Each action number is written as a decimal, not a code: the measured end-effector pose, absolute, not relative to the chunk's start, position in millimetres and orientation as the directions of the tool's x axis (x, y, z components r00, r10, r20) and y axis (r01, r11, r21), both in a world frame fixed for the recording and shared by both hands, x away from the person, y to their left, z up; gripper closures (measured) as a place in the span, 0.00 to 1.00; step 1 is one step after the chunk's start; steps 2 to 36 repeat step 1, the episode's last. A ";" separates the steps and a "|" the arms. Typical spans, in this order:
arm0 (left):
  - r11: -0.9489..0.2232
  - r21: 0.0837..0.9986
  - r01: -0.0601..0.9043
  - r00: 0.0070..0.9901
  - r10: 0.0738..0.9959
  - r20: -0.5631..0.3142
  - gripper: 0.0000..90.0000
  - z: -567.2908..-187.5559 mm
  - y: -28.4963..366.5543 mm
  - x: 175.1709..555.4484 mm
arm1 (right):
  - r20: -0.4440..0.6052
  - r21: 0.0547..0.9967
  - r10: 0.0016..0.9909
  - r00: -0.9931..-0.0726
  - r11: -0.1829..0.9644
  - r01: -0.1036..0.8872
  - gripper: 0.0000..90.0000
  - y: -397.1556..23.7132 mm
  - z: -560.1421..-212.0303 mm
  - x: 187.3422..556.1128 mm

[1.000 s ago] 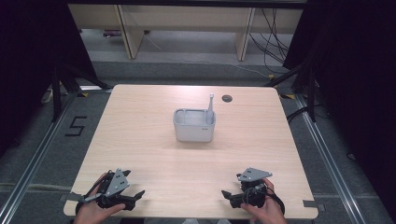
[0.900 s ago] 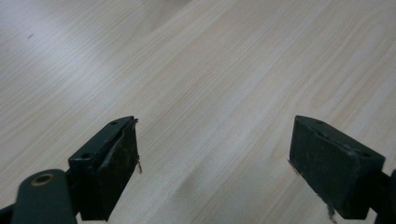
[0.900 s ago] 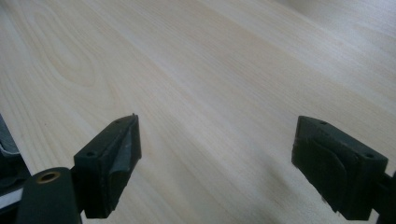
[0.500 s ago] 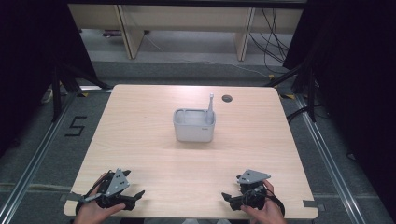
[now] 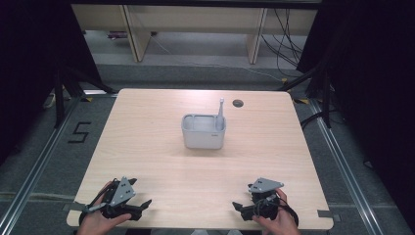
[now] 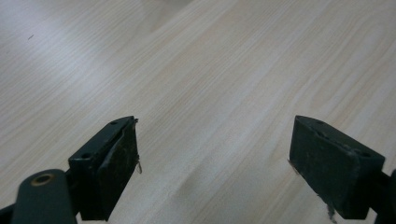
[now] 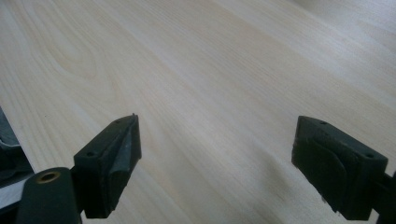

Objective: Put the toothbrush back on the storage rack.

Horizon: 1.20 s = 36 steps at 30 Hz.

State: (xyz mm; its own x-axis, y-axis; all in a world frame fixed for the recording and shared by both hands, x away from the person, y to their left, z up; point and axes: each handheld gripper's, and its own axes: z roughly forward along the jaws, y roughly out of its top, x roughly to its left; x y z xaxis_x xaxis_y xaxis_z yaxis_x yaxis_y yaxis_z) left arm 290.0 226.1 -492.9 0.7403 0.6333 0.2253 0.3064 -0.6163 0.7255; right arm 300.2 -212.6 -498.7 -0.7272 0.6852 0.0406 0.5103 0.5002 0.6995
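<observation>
Both grippers, left gripper (image 5: 138, 204) and right gripper (image 5: 241, 207), rest at the near table (image 5: 147, 147) edge, jaws spread wide and empty. Well ahead stands the grey holder (image 5: 203, 131) with a toothbrush (image 5: 220, 112) upright in its right compartment. Nothing seems begun; next likely calls for a forward reach to it.

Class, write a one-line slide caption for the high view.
Two hand-held grippers, left gripper and right gripper, rest open near a grey holder with a toothbrush.
</observation>
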 end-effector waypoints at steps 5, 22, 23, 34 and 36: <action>-0.609 0.731 0.308 0.738 0.638 0.221 0.17 -493.3 225.9 289.9 | 0.040 0.702 0.689 -0.723 0.496 0.511 0.18 -212.7 -498.6 300.0; -0.609 0.731 0.308 0.738 0.638 0.221 0.17 -493.3 225.9 289.9 | 0.040 0.702 0.689 -0.723 0.496 0.511 0.18 -212.7 -498.6 300.0; -0.609 0.731 0.308 0.738 0.638 0.221 0.17 -493.3 225.9 289.9 | 0.040 0.702 0.689 -0.723 0.496 0.511 0.18 -212.7 -498.6 300.0; -0.609 0.731 0.308 0.738 0.638 0.221 0.17 -493.3 225.9 289.9 | 0.040 0.702 0.689 -0.723 0.496 0.511 0.18 -212.7 -498.6 300.0; -0.609 0.731 0.308 0.738 0.638 0.221 0.17 -493.3 225.9 289.9 | 0.040 0.702 0.689 -0.723 0.496 0.511 0.18 -212.7 -498.6 300.0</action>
